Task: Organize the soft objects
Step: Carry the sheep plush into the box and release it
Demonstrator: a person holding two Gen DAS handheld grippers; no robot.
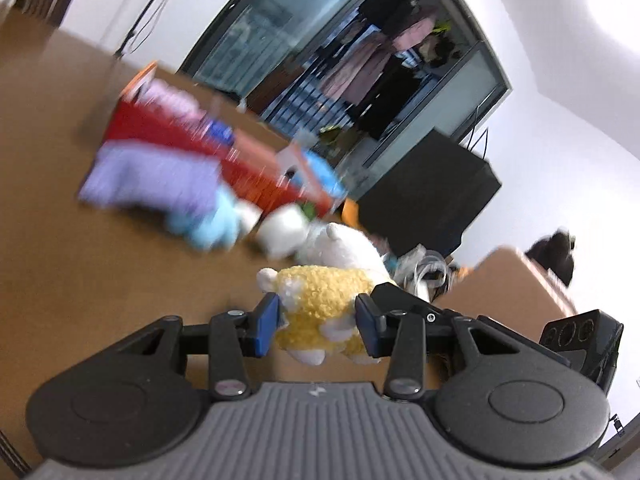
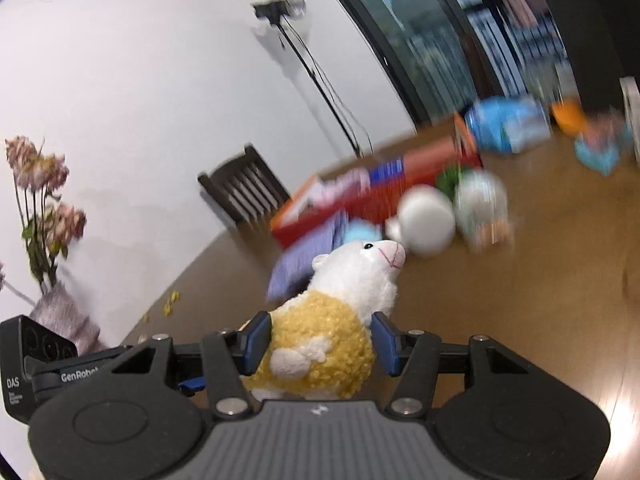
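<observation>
Both the left gripper [image 1: 316, 322] and the right gripper [image 2: 320, 344] clamp the yellow-and-white lamb [image 2: 328, 332] above the table [image 2: 520, 280].

Plush sheep [image 2: 332, 320]: yellow curly body, white head and feet; seen at lower centre of both views, head tilted toward upper right in right view. Blurred beyond, mid-frame: lilac folded cloth [image 1: 156, 176], blue plush [image 1: 212, 224], white plush [image 1: 280, 230].
</observation>
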